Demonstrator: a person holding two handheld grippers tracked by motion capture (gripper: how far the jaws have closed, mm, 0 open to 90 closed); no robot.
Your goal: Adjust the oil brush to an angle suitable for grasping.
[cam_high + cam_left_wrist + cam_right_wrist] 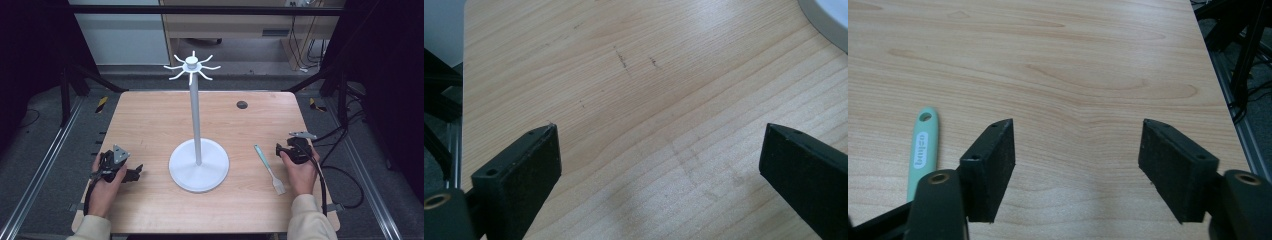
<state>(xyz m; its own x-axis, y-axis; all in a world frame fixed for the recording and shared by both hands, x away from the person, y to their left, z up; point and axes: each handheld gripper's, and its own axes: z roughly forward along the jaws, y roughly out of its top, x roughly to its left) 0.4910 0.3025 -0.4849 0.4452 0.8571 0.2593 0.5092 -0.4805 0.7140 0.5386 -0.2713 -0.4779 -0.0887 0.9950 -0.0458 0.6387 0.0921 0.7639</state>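
A white stand with a round base, a tall pole and several hooked arms at its top rises from the middle of the wooden table. A brush with a mint-green handle and pale bristles lies flat to the right of the base. My right gripper rests on the table just right of the brush, open, with bare wood between its jaws; the handle lies left of them. My left gripper rests near the left front edge, open over bare wood.
The stand's base edge shows at the far right of the left gripper view. A dark round grommet sits in the table's far right part. Black frame posts and cables flank the table.
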